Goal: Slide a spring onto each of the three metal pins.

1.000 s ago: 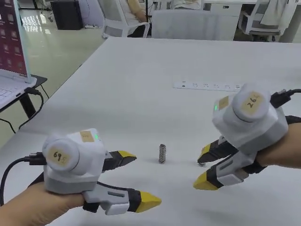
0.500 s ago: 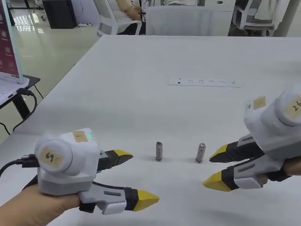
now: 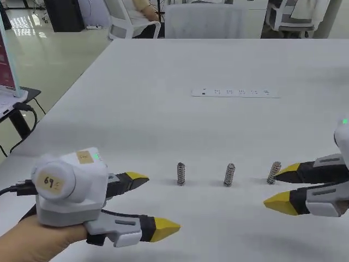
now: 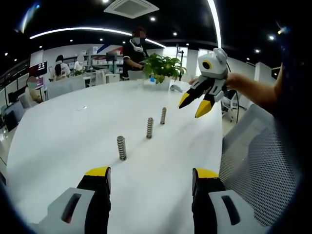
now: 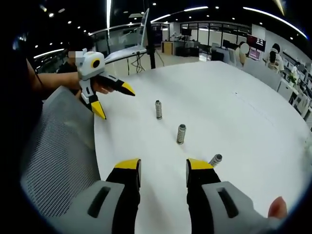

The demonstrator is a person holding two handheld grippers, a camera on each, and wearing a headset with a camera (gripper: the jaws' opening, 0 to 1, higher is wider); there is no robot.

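— Springs first: where are they, and how will they handle?

— Three stand in a row on the table (image 3: 163, 76): left spring (image 3: 181, 173), middle spring (image 3: 229, 174) and right spring (image 3: 274, 172), which leans a little. I judge them light, small and bouncy. Squeezed hard they could bow or shoot out, so pinch gently at mid-coil, across the sides. Pins inside them I cannot make out.

— And the hands?

— Left gripper (image 3: 152, 201) hovers near, left of the row, level, jaws apart and empty. Right gripper (image 3: 275, 188) sits low at the right, jaws apart and empty, its far tip just beside the right spring.
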